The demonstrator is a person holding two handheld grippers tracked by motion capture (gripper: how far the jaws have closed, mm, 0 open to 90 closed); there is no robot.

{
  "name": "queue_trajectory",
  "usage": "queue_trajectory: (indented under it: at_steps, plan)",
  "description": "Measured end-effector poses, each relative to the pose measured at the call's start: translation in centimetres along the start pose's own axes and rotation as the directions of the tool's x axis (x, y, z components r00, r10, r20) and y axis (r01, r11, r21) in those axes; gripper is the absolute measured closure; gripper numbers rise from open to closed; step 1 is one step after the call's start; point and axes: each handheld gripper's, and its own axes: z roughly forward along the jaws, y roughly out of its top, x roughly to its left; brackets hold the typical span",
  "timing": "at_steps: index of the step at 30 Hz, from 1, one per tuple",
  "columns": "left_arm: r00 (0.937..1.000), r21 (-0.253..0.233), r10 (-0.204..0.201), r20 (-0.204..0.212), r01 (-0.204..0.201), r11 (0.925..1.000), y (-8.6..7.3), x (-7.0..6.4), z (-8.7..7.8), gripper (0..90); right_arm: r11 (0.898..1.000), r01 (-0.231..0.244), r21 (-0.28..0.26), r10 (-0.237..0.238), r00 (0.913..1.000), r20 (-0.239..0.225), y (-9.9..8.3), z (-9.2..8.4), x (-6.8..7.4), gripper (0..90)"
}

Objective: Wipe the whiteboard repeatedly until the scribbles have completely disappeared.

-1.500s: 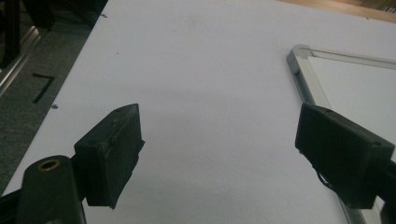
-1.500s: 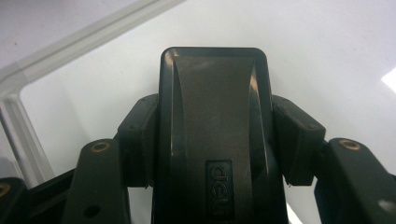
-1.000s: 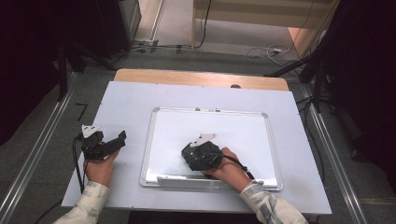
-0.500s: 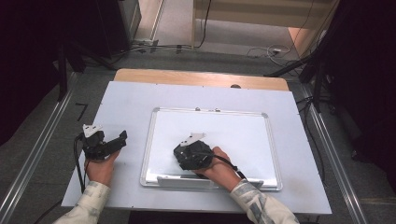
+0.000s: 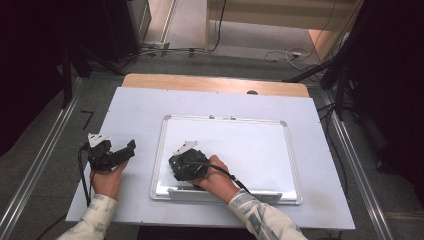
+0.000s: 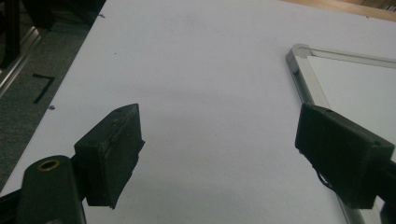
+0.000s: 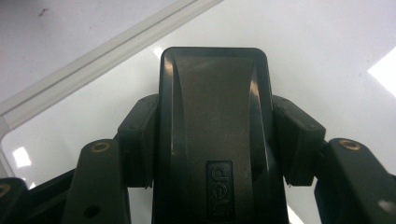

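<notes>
One whiteboard (image 5: 250, 150) lies flat on the pale bench (image 5: 130, 110), and two hand-held grippers are at work, one in each of the person's hands. The right hand-held gripper (image 7: 215, 126) is clamped on a single black whiteboard eraser (image 7: 215, 116), its two pads pressing the eraser's long sides. The eraser sits face-down on the white writing surface, near the board's left edge and toward its near side; in the high view the right hand-held gripper (image 5: 186, 165) covers it. A small raised label on the eraser's back reads "deli". The board's silver frame (image 7: 93, 56) runs diagonally just beyond the eraser in the right gripper view.

The left hand-held gripper (image 6: 219, 154) rests on the bench to the left of the board, jaws wide apart with nothing between them. One corner of the frame (image 6: 299, 51) shows beside its right jaw. No writing is visible on the board itself.
</notes>
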Motion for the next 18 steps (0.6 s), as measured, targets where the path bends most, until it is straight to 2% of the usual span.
queue_trajectory:
  at_steps: [8,18]
  plan:
    - [1.0,0.0,-0.003,-0.001,0.003,1.0,0.01,0.08,-0.08,15.2,1.0,0.004,-0.001,-0.004,1.0,-0.002,0.68,0.52,0.17,38.9]
    - [1.0,-0.003,-0.008,-0.002,0.008,1.0,-0.04,0.21,-0.04,15.2,1.0,-0.002,0.004,0.002,1.0,-0.001,-0.16,-0.16,-0.48,38.9]
